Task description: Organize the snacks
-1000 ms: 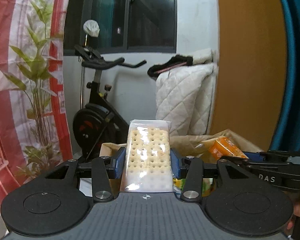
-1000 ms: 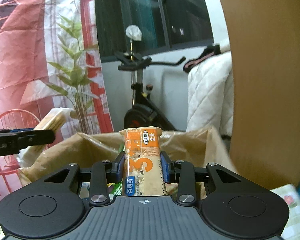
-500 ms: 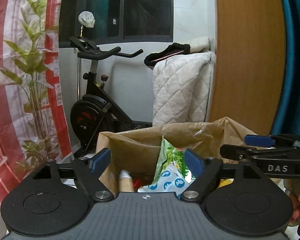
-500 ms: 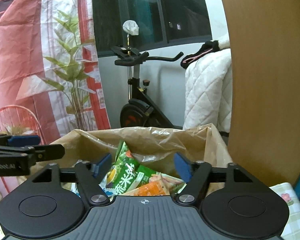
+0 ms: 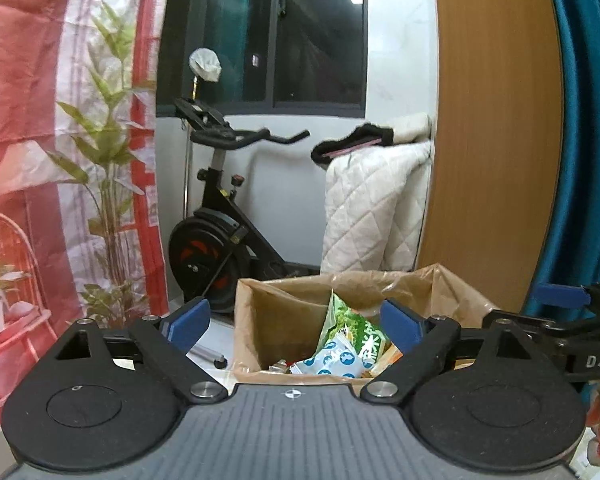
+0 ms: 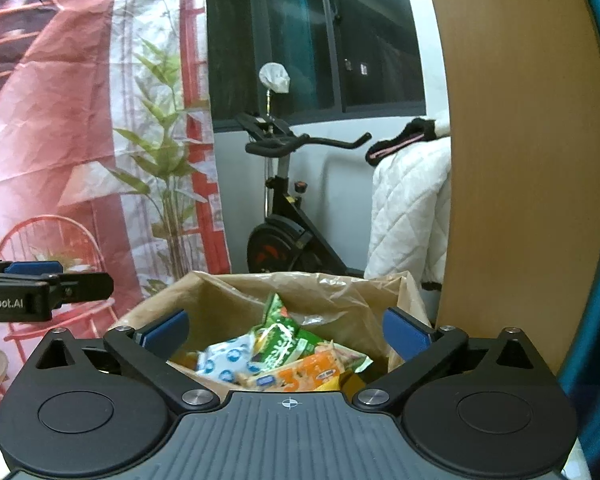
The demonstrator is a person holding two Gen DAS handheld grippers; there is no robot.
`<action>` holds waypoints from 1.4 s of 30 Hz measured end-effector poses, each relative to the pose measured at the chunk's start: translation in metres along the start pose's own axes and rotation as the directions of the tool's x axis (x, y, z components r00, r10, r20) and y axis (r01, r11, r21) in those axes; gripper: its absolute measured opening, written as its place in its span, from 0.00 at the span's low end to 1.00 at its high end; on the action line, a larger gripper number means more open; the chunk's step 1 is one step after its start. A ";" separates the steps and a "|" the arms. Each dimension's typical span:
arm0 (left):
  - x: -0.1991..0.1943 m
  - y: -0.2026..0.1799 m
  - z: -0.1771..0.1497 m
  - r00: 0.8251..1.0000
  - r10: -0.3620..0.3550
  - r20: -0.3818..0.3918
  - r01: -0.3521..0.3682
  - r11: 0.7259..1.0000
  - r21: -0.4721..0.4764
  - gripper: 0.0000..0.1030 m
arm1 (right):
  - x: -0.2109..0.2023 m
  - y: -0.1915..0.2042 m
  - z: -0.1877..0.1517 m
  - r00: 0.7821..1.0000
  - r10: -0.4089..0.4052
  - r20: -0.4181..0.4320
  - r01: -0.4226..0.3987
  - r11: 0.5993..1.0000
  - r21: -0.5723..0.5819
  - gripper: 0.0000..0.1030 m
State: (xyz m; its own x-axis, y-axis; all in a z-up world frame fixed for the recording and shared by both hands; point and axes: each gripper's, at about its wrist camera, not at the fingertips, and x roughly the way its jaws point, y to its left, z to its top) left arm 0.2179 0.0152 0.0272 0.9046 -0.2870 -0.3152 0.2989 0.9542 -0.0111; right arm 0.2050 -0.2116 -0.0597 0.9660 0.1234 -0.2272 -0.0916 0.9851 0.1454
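Snacks [image 6: 284,356] fill the bag; both claws opening wide, empty.

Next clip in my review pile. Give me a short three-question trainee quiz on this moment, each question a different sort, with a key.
1. True or false: the left hand-held gripper has a snack pack between its fingers.
2. Multiple choice: where does the green snack pack lie? A) inside the brown paper bag B) on the floor beside the bag C) on the exercise bike
3. Fill in: the pack with blue dots is mostly ______ in colour.

Key
1. False: nothing is between the fingers, and its jaws are opening.
2. A
3. white. The right hand-held gripper is also empty, its jaws opening.
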 end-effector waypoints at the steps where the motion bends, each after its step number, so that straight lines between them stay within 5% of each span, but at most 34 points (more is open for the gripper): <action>1: -0.007 0.000 0.000 1.000 -0.001 0.006 0.001 1.000 -0.005 0.93 | -0.009 0.002 0.001 1.000 0.009 0.005 -0.009 1.000 0.003 0.99; 19: -0.110 -0.025 0.011 0.993 0.050 0.104 -0.052 0.999 0.014 0.94 | -0.123 0.021 0.006 0.997 -0.048 0.063 0.045 0.998 0.052 0.99; 42: -0.141 -0.041 -0.001 0.992 0.049 0.117 -0.051 0.999 0.012 0.95 | -0.162 0.030 0.004 0.996 -0.064 0.063 0.061 0.996 0.060 0.99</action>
State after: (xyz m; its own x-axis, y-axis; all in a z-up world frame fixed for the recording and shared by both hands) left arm 0.0781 0.0167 0.0712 0.9474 -0.2481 -0.2023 0.2566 0.9664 0.0167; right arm 0.0466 -0.2023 -0.0144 0.9833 0.0519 -0.1745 -0.0183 0.9819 0.1886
